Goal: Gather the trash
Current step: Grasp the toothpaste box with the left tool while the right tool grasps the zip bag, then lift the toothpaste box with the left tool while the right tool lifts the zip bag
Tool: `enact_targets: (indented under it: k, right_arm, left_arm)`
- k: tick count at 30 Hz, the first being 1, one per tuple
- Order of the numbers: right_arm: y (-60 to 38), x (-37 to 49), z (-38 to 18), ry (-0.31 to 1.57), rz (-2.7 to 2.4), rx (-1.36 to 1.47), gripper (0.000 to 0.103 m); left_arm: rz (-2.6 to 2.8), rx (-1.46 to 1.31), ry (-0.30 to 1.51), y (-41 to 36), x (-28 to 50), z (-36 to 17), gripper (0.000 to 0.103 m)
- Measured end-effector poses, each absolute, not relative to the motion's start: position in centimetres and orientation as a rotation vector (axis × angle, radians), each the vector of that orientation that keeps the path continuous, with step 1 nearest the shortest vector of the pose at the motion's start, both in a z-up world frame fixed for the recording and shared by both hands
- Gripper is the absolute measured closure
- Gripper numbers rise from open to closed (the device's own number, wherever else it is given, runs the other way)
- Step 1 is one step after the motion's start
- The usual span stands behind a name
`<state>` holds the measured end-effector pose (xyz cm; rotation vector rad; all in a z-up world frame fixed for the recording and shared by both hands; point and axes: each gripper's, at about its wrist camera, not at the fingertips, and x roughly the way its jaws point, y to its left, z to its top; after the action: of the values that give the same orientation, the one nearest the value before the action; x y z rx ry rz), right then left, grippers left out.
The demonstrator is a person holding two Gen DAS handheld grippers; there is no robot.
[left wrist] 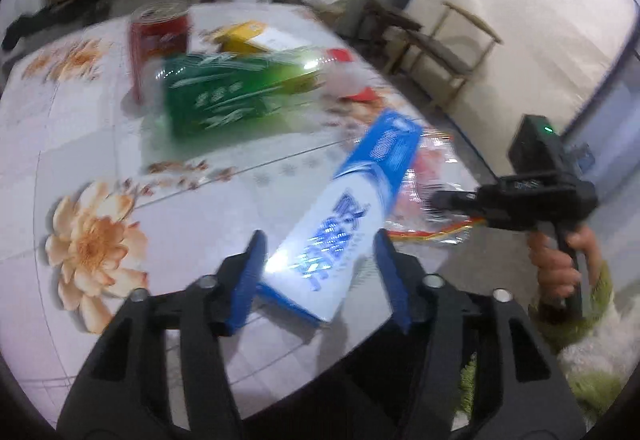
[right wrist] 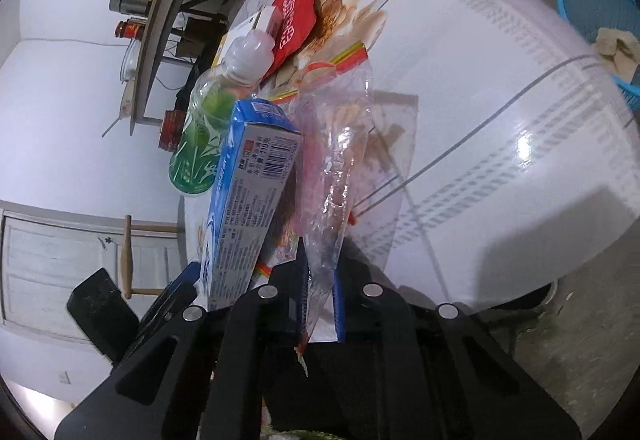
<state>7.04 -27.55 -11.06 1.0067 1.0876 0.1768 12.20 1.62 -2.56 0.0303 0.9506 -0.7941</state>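
A blue-and-white toothpaste box (left wrist: 348,216) lies on the round flowered table (left wrist: 80,144). My left gripper (left wrist: 322,268) straddles its near end, jaws open, with a narrow gap showing beside each blue pad. At the table's right edge my right gripper (left wrist: 440,198), held by a hand (left wrist: 560,260), is shut on a clear plastic wrapper (left wrist: 432,176). The right wrist view shows that wrapper (right wrist: 344,144) pinched between the pads of the right gripper (right wrist: 320,272) and trailing over the table. The toothpaste box (right wrist: 248,192) lies just left of it.
A green-labelled bottle (left wrist: 224,96), a red can (left wrist: 160,40) and a yellow box (left wrist: 248,36) sit further back on the table. A red packet (right wrist: 294,16) lies beyond the bottle (right wrist: 204,136). A blue basket (right wrist: 600,12) holding paper stands on the floor. A wooden chair (left wrist: 440,52) stands behind.
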Motion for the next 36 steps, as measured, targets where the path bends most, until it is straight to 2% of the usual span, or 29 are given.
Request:
enact_targets:
  k: [3, 8, 13, 15, 25, 29, 33, 36]
  right_arm:
    - [-27.6, 6.9, -10.9, 1.088, 0.180, 0.988, 0.092]
    - [-27.2, 6.9, -10.5, 1.087, 0.178, 0.934, 0.092]
    - [-27.1, 6.5, -10.4, 1.078, 0.167, 0.916, 0.092]
    - [-27.2, 6.4, -10.3, 1.075, 0.164, 0.904, 0.093]
    - [-27.9, 5.4, -9.3, 1.081, 0.177, 0.838, 0.093]
    - [-27.9, 5.7, -9.6, 1.096, 0.179, 0.833, 0.088]
    - [-28.2, 6.1, -10.0, 1.079, 0.209, 0.899, 0.075]
    - [-28.4, 6.5, -10.1, 1.067, 0.215, 0.923, 0.071]
  left_arm:
    - [-0.796, 0.152, 0.876, -0.2, 11.2, -2.1, 0.032]
    - [-0.786, 0.315, 0.873, -3.9, 11.7, -3.8, 0.031]
    - [-0.752, 0.288, 0.929, -4.3, 13.3, -4.7, 0.041]
    - [-0.742, 0.281, 0.937, -4.2, 13.2, -4.8, 0.047]
    - [-0.542, 0.172, 1.035, -1.0, 11.7, -4.8, 0.052]
    - [-0.553, 0.157, 0.994, -1.4, 11.4, -4.0, 0.047]
    - [-0.547, 0.167, 0.983, -2.6, 12.4, -3.9, 0.046]
    - [-0.535, 0.176, 0.991, -3.3, 13.1, -4.2, 0.046]
